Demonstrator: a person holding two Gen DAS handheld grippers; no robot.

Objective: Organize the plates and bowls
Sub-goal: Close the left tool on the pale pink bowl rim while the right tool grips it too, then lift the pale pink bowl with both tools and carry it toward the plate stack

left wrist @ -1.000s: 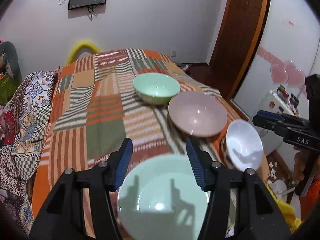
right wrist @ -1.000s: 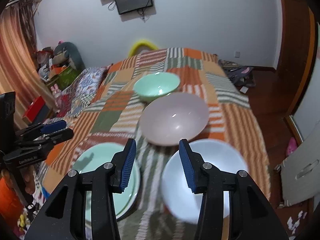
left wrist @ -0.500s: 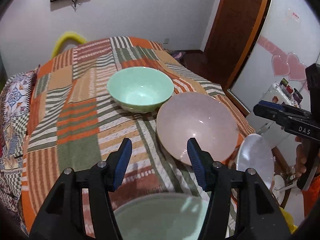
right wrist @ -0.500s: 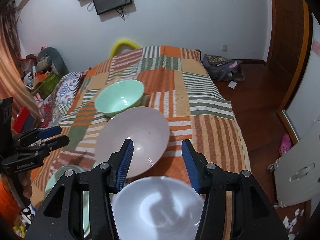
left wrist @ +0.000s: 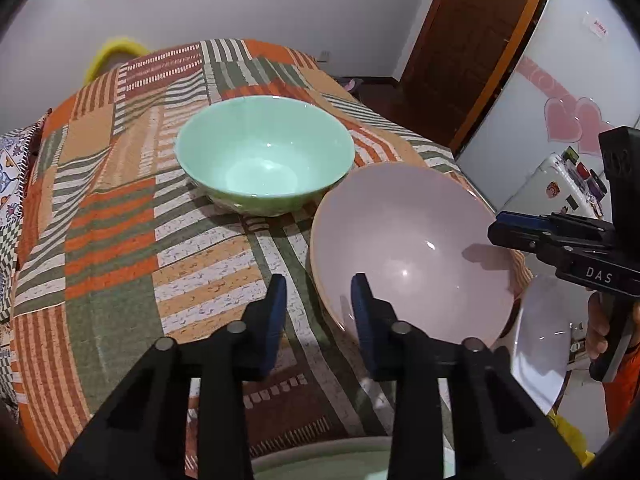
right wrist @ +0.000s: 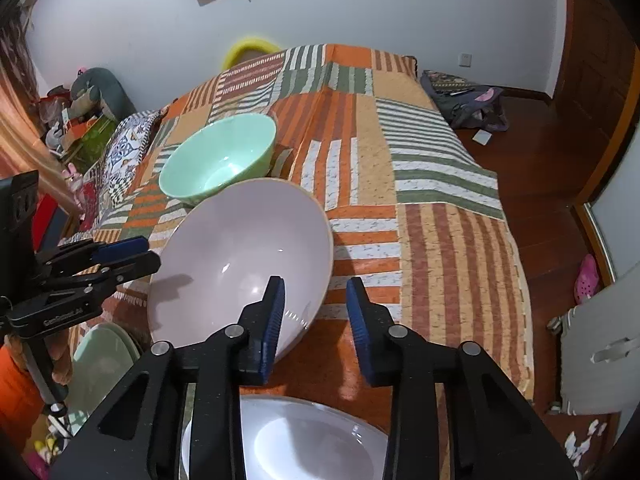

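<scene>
Reaching toward the pink bowl [left wrist: 412,248] from both sides, the two grippers sit at the bottom of their own views, and the step in hand looks like the approach to a two-handed pickup. The left gripper [left wrist: 318,304] has its jaws closing to a narrow gap, and the bowl's near-left rim shows in that gap, though the blue pads do not press on it as far as the left wrist view shows. The right gripper [right wrist: 315,306] is likewise closing to a narrow gap; the bowl's right edge lies by its left pad, and mostly striped bedspread [right wrist: 440,208] shows between the jaws.

The pink bowl rests at the centre of both frames, tilted on the soft cover. The green bowl [left wrist: 264,152] stands just behind it, upper centre in the left wrist view. A white bowl [right wrist: 296,440] lies at the bottom edge of the right wrist view, and a pale green plate [right wrist: 100,364] sits low on the left there.

The next move probably calls for each claw to settle over the rim before pinching, then lift evenly; smooth ware on bedding could slip or tip under a one-sided grip.
</scene>
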